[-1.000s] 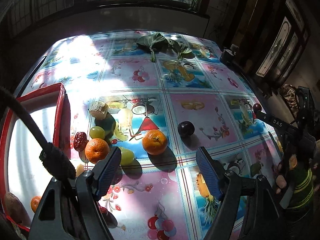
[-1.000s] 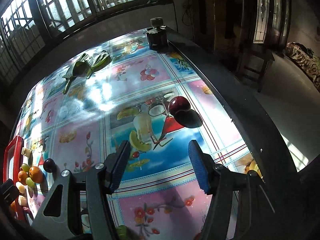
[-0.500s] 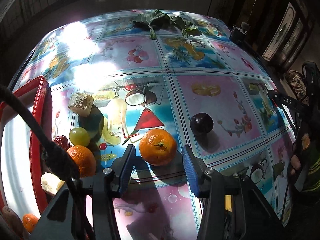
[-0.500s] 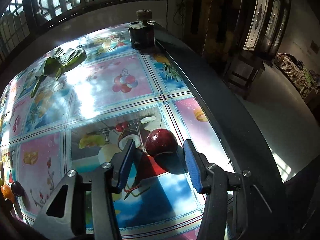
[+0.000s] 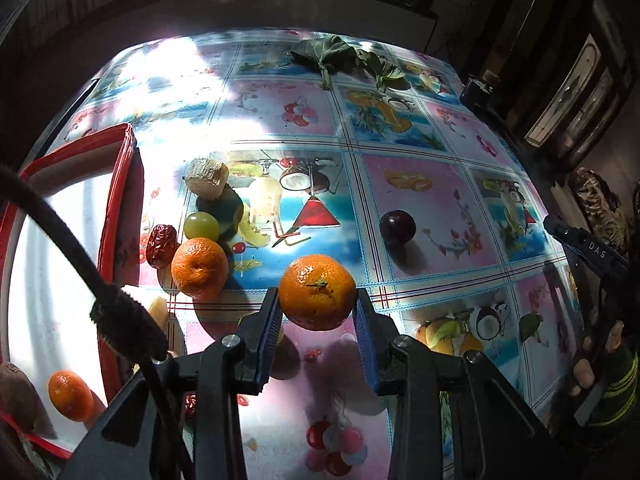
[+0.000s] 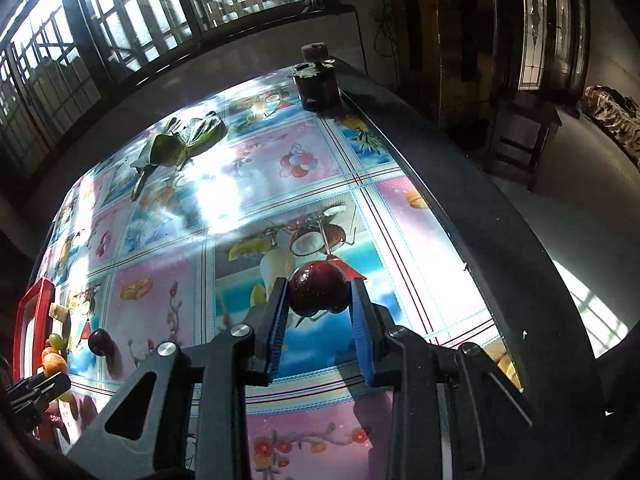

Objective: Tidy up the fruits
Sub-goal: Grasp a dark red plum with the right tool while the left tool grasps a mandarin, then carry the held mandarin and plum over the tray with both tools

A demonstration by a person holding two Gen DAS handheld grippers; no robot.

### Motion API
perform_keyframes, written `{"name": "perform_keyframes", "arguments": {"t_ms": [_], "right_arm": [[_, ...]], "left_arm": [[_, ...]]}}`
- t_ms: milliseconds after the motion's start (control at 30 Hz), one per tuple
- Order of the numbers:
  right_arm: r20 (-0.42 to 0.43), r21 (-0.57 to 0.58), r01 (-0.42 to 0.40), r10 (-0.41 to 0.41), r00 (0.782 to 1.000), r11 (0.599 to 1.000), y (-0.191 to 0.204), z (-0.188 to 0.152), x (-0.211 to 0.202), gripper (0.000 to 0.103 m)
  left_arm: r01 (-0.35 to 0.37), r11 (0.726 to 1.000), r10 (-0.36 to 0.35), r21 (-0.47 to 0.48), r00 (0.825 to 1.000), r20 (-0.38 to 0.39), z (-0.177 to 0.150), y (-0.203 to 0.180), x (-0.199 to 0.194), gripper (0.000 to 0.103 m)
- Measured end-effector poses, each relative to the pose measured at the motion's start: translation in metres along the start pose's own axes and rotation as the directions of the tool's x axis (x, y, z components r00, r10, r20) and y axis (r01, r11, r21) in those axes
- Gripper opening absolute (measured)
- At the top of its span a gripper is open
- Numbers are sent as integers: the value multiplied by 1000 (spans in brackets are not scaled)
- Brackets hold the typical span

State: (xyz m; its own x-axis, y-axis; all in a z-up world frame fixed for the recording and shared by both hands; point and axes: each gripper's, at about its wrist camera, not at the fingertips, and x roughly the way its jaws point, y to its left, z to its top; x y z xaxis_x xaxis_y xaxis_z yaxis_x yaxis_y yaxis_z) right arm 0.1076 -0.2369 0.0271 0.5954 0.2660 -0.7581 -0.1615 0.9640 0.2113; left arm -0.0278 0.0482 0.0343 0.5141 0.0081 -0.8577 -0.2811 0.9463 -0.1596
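Left gripper point(image 5: 317, 312) just clamped onto orange point(image 5: 317, 292), right gripper point(image 6: 319, 306) onto dark plum point(image 6: 318, 289) near table edge point(image 6: 460, 216).

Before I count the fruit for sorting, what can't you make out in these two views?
- Red tray, left wrist view: its near part is cut off by the edge and crossed by the black cable.
- Pale piece beside the tray: half hidden by that cable.
- Fruit cluster by the tray, right wrist view: too small to count.
- Underside of the orange in the left tongs: faces away.
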Motion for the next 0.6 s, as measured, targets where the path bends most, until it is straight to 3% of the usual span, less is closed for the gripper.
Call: {"name": "perform_keyframes", "arguments": {"t_ms": [167,333,600], "right_arm": [[-14,-25,-90,89,996,996,27,-24,-23,32],[-31,-55,-188,187,982,981,61,-46,-41,32],[-48,-74,-327,324,945,942,112,-78,-70,32]], "left_arm": [[-89,995,91,-52,995,44,-14,8,-25,35],[-187,978,195,-92,977,87,-27,14,-47,35],[-275,949,294,-157,949,114,-42,35,-69,35]]}}
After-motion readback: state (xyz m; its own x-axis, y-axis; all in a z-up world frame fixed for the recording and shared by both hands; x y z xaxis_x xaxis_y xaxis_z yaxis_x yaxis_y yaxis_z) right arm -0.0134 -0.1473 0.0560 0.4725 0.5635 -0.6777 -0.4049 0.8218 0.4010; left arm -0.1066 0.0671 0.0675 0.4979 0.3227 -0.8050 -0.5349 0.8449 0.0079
